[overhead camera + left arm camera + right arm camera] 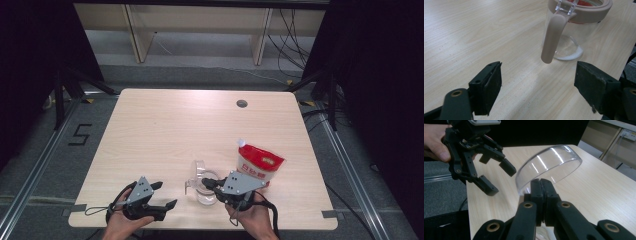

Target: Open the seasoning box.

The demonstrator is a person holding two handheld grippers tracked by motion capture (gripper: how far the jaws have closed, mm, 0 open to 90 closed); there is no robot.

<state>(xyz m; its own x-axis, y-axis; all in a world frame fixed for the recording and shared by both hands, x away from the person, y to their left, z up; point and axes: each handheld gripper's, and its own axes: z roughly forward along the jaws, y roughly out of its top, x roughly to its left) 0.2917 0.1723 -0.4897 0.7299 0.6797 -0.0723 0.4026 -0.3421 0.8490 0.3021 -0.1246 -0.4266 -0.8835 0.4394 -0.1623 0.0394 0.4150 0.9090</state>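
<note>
We have the jar's point(206, 192) lid point(549, 166) swung up, right jaws clenched on it; left jaws released at nine o'clock; the sugar bag point(258, 165) waits unpoured.

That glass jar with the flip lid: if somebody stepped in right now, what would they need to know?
Left claw: open, nothing between its jaws, beside the jar's handle without touching it.
Right claw: shut on the rim of the clear lid, holding it tilted up.
The jar stands near the front edge of the table; a little white stuff lies at its bottom. The red and white pouch stands just behind the right claw.
Done: lid opened.
Probably left: steady the jar, then pour from the pouch.
</note>
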